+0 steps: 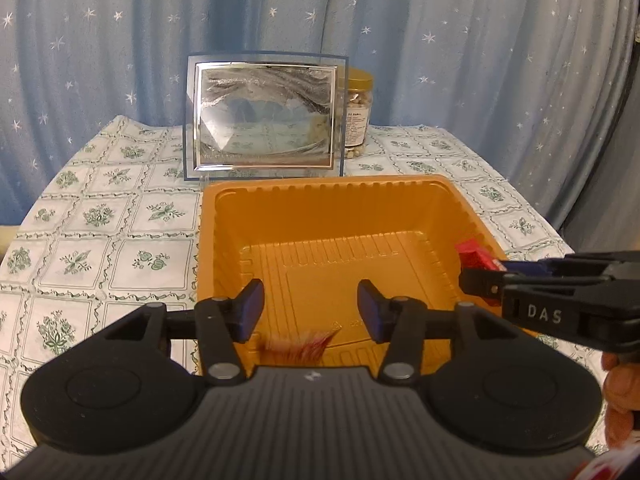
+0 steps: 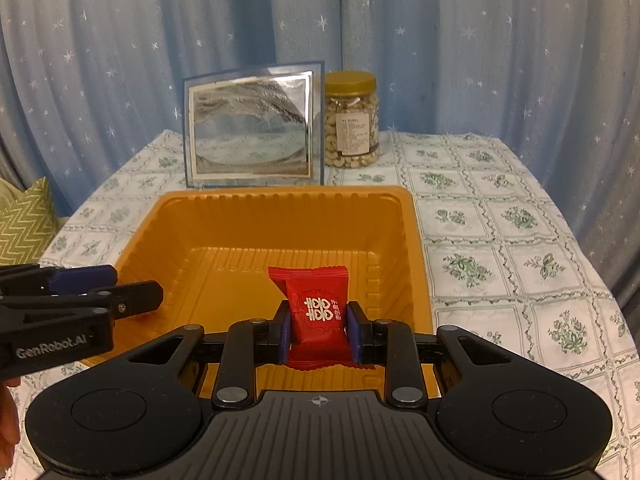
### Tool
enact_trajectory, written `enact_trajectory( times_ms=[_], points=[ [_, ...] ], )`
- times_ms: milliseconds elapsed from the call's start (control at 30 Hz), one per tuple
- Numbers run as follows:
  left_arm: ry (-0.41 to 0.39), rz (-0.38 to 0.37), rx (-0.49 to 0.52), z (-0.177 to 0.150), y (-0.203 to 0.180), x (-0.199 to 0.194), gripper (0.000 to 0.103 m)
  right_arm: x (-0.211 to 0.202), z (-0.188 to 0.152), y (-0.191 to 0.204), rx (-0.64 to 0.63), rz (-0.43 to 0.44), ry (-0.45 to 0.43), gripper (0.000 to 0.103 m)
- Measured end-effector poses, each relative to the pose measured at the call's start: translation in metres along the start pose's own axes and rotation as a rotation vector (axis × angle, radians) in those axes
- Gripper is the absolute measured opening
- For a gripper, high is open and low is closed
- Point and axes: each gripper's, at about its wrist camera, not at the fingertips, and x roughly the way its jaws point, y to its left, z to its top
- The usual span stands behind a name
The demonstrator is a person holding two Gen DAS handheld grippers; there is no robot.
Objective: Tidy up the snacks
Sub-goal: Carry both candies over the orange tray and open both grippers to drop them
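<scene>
One orange tray (image 2: 420, 240), two red snack packets (image 2: 318, 312) (one blurred (image 1: 304, 346)).

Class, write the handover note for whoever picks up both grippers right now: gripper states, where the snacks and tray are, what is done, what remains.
Left gripper: open, nothing between the pads, over the near edge of the orange tray. A blurred red snack shows just below it in the tray.
Right gripper: shut on a red candy packet, held above the tray's near right part.
Done: one snack seems dropped in.
Left: release the held packet into the tray. The nut jar stands behind, beside the picture frame, untouched.
</scene>
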Motion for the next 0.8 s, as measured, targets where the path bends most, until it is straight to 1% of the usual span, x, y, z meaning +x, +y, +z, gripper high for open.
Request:
enact_trajectory(
  times_ms=[233,467,567,600,633,667,700,800],
  points=[
    [-0.015,0.014,0.031,0.000,0.000,-0.009,0.050,0.002,0.002,0.003,-0.015,-0.006,-0.002,0.028],
    [-0.035,0.018,0.028,0.004,0.003,-0.020,0.052,0.003,0.007,0.009,-0.031,-0.001,-0.015,0.028],
    [-0.035,0.023,0.027,0.002,0.005,-0.022,0.054,0.005,0.009,0.010,-0.036,0.012,-0.036,0.029],
    [-0.035,0.024,0.026,0.001,0.006,-0.023,0.054,0.006,0.009,0.010,-0.037,0.015,-0.037,0.035],
    [-0.034,0.025,0.023,-0.001,0.007,-0.024,0.055,0.006,0.009,0.009,-0.033,0.014,-0.040,0.053],
    [-0.033,0.027,0.020,-0.002,0.008,-0.025,0.056,0.004,0.008,0.009,-0.026,0.014,-0.050,0.063],
    [-0.032,0.029,0.017,-0.004,0.009,-0.026,0.056,0.002,0.008,0.008,-0.023,0.017,-0.061,0.070],
    [-0.030,0.036,0.018,-0.008,0.010,-0.030,0.056,-0.002,0.008,0.010,-0.031,0.020,-0.059,0.070]
  ],
)
